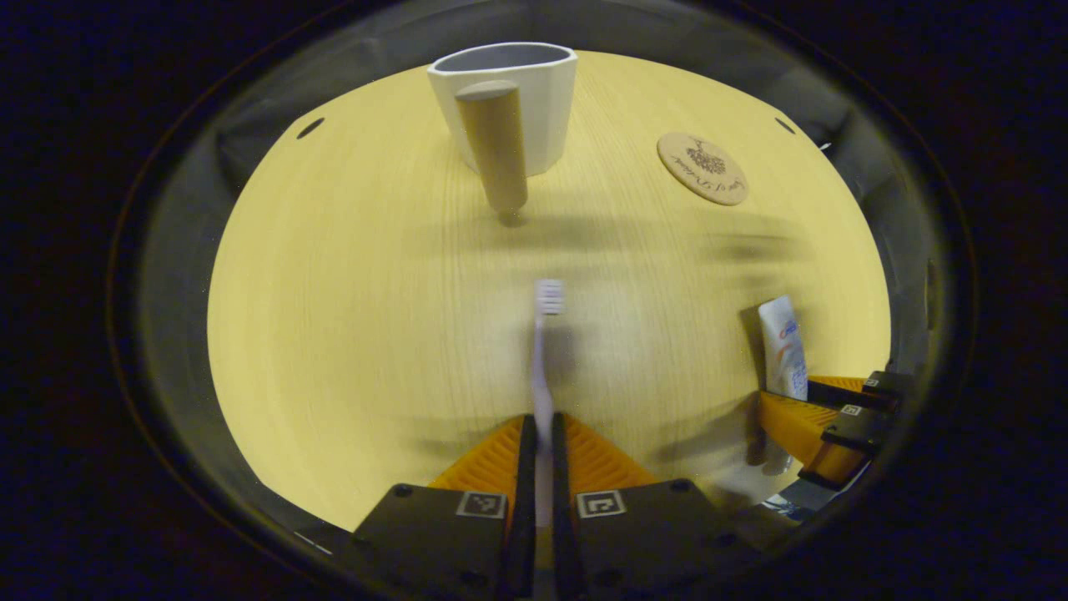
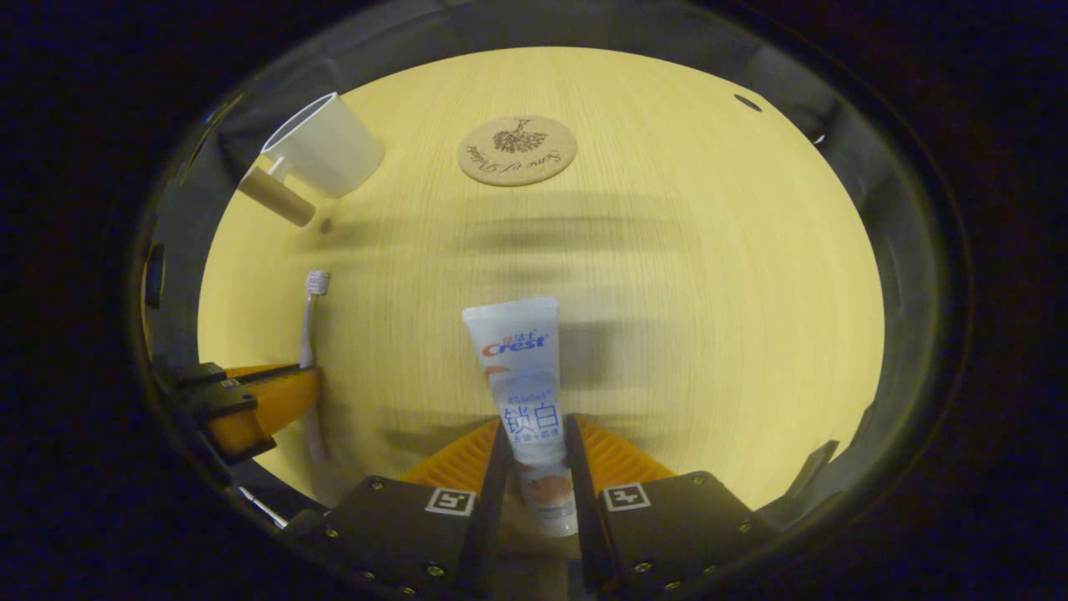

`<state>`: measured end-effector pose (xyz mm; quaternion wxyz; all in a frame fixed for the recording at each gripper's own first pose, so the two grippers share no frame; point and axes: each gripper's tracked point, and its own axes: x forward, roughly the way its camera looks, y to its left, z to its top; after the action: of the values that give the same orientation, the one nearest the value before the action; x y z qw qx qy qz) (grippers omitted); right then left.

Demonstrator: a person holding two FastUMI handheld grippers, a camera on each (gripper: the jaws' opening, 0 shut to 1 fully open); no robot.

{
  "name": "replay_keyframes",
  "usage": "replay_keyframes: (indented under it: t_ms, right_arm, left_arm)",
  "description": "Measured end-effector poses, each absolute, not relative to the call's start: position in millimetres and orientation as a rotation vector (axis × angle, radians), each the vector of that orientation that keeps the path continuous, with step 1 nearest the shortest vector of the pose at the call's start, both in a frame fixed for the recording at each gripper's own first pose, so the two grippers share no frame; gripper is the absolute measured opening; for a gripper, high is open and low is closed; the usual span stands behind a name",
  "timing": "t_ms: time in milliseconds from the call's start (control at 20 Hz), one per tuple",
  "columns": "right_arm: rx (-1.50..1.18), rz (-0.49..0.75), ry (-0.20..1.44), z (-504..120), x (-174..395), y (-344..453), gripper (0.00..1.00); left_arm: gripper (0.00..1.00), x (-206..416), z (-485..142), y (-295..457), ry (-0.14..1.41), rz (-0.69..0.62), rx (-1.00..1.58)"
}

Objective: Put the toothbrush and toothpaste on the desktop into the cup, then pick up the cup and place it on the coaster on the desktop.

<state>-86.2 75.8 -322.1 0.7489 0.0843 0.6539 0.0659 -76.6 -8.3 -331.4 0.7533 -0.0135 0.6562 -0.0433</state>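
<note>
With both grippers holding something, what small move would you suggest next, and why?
Probably carry the left gripper forward to the white cup and tip the toothbrush in. Its fingers are shut on the handle, the cup stands straight ahead, upright and looks empty, and the right gripper already clamps the toothpaste tube.

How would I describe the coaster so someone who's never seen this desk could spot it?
Start from the pale wooden desktop and find the white cup with the wooden handle. Beside it, lying apart, is the coaster: a flat round disc with a dark printed design, the only round flat thing there.
</note>
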Motion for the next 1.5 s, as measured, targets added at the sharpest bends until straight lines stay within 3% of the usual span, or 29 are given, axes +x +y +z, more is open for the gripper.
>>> replay_keyframes:
  t_ms: [50,100,250,300,650,1500]
  right_arm:
    - [0.204,0.127,1.425,-329.5,-83.8,77.4,0.4]
    - [0.214,0.133,1.425,-325.9,-84.7,77.2,0.26]
    - [0.243,0.147,1.418,-324.9,-86.8,76.0,0.3]
    - [0.279,0.141,1.408,-326.8,-85.7,78.9,0.21]
    - [0.329,0.15,1.375,-321.7,-85.3,74.5,0.21]
    - [0.292,0.263,0.96,-232.2,-36.8,82.5,0.21]
  left_arm:
    - [0.18,-77.7,-329.4,-7.4,1.432,-0.103,-0.027]
    - [0.18,-78.5,-329.4,-7.6,1.425,-0.102,-0.033]
    - [0.14,-77.1,-328.5,-6.9,1.407,-0.121,-0.022]
    - [0.12,-77.4,-328.7,-8.3,1.406,-0.128,-0.015]
    - [0.1,-77.3,-321.8,-8.0,1.325,-0.135,-0.04]
    - [0.1,-61.2,-232.5,25.5,0.968,-0.031,-0.177]
